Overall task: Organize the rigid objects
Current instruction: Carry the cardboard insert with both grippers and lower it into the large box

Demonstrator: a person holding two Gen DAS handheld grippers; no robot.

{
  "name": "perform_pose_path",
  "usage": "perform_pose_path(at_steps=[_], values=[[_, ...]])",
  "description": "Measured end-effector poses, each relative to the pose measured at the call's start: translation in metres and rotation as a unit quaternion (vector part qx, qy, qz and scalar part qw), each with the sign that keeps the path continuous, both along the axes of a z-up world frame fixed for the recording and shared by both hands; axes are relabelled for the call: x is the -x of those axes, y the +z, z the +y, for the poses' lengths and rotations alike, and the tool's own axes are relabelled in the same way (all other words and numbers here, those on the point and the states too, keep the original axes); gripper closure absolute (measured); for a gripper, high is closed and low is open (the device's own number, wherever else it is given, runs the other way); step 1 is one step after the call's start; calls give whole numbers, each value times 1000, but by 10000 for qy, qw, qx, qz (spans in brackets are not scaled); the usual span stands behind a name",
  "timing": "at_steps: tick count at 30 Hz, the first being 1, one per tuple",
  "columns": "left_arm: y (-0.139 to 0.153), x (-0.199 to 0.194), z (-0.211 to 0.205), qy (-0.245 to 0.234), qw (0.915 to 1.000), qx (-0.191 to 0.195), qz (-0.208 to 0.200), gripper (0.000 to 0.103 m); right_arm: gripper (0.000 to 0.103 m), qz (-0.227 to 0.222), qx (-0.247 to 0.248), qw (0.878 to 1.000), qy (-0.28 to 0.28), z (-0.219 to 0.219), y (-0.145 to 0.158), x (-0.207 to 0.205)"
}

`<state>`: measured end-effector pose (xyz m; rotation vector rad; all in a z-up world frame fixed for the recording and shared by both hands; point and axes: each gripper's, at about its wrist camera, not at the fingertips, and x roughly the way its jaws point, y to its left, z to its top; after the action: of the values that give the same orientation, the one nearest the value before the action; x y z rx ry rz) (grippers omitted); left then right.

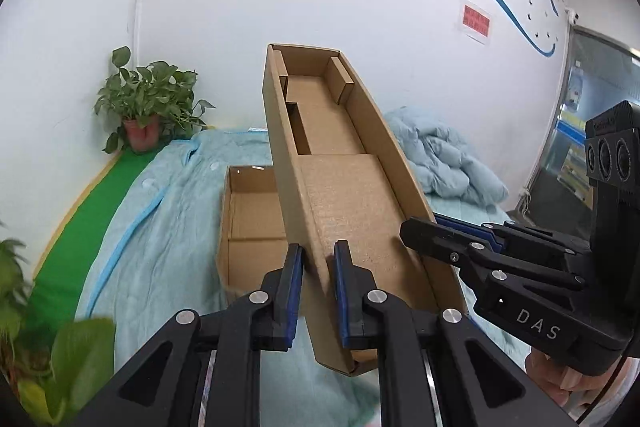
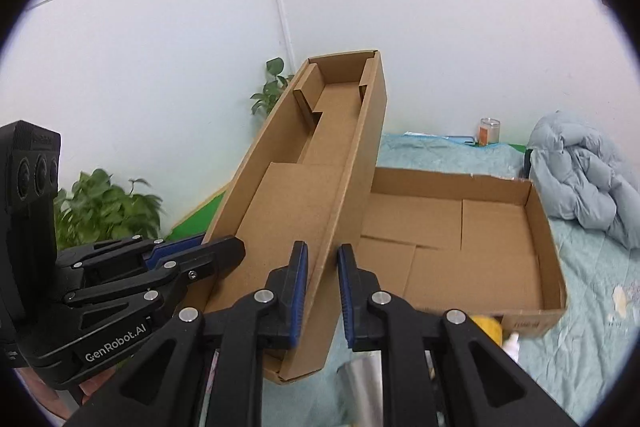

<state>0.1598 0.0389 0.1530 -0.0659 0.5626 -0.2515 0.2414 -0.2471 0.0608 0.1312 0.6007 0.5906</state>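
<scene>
Left gripper (image 1: 318, 267) and right gripper (image 2: 322, 267) each clamped on a side wall of the long cardboard tray (image 1: 340, 163), raised tilted above a flat open box (image 2: 460, 235) on the blue bedding (image 1: 168, 195)

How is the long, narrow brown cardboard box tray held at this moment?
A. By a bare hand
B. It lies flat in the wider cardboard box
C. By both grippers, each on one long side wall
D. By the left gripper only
C: the left gripper pinches one long wall of the long, narrow brown cardboard box tray, and the right gripper pinches the opposite wall.
</scene>
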Motion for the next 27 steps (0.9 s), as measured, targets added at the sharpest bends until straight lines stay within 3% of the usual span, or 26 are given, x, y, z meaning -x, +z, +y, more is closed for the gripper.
perform_pose_path(at_steps=[6, 10, 15, 20, 27], values=[[16, -79, 15, -23, 9996, 54, 282, 91, 88, 168, 224, 9996, 13, 20, 0, -50], [4, -118, 18, 73, 9984, -52, 562, 91, 88, 591, 249, 9979, 92, 32, -15, -90], [-43, -174, 26, 80, 9934, 46, 1142, 91, 88, 1237, 256, 9919, 109, 44, -49, -133], [-103, -215, 36, 304, 9852, -109, 1681, 93, 88, 1951, 299, 9802, 183, 63, -100, -176], [-175, -252, 53, 642, 9723, -441, 2204, 96, 89, 2726, 259, 9614, 261, 84, -156, -202]])
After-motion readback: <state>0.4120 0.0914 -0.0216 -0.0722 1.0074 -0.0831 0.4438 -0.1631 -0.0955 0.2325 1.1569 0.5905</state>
